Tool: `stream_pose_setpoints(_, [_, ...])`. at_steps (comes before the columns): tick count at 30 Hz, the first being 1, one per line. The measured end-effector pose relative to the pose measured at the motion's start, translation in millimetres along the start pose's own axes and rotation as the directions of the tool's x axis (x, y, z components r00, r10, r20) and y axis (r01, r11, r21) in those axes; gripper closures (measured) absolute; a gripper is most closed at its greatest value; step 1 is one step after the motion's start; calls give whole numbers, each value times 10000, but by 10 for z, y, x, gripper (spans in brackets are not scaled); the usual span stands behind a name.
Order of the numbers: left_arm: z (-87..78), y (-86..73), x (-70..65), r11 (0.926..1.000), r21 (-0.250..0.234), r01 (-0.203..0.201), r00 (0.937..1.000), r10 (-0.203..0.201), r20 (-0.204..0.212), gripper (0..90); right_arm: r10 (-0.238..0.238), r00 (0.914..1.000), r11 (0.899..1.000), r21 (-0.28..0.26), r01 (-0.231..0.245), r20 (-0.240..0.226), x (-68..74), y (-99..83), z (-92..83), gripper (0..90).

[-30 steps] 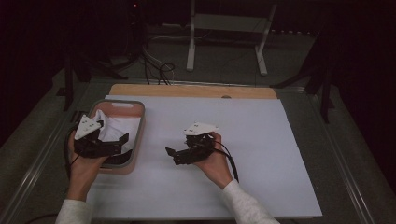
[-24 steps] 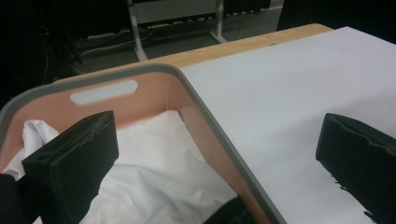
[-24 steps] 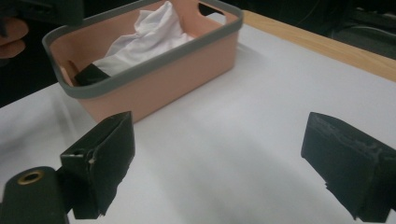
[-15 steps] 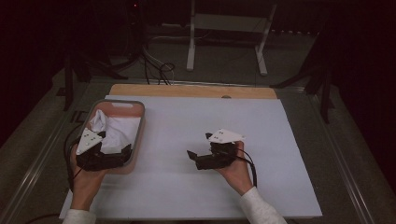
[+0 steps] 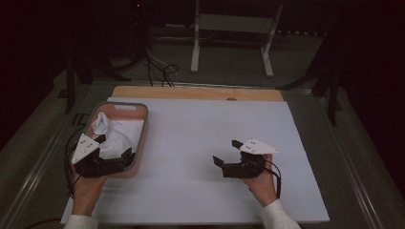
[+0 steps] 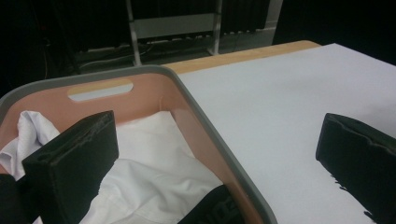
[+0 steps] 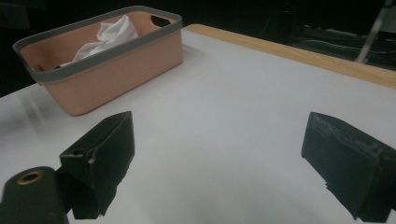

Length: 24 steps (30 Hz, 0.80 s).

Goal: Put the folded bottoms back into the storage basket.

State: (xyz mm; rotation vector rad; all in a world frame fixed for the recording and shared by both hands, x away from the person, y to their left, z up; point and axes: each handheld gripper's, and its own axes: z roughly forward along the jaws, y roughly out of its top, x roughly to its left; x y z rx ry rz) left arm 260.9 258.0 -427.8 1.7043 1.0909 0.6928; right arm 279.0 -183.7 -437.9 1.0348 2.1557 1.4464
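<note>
**Both grippers backing off, cloth is in the basket**

Left gripper (image 5: 114, 153) and right gripper (image 5: 226, 151) both spread wide, nothing held. Over the last second both pulled toward the near edge: left now straddles the near-right corner of the pink basket (image 5: 143, 125), right slid right, out over bare white table (image 5: 200, 129). White cloth (image 5: 114, 133) lies crumpled inside the basket, far left. Looks like the drop-off is done, hands retreating.
</note>
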Motion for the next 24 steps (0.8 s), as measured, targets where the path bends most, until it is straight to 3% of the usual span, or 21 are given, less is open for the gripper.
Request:
stream_pose_setpoints(17, [-5, -7, -69, 9994, -350, -58, 9994, 70, 337, 2, 737, 9943, 9956, -634, -689, 767, -301, -392, -515, 100])
stream_pose_setpoints(24, [-2, -9, -86, 9991, -420, -80, 9991, 97, 407, 1, 875, 9917, 9946, -634, -817, 942, -362, -499, -596, 100])
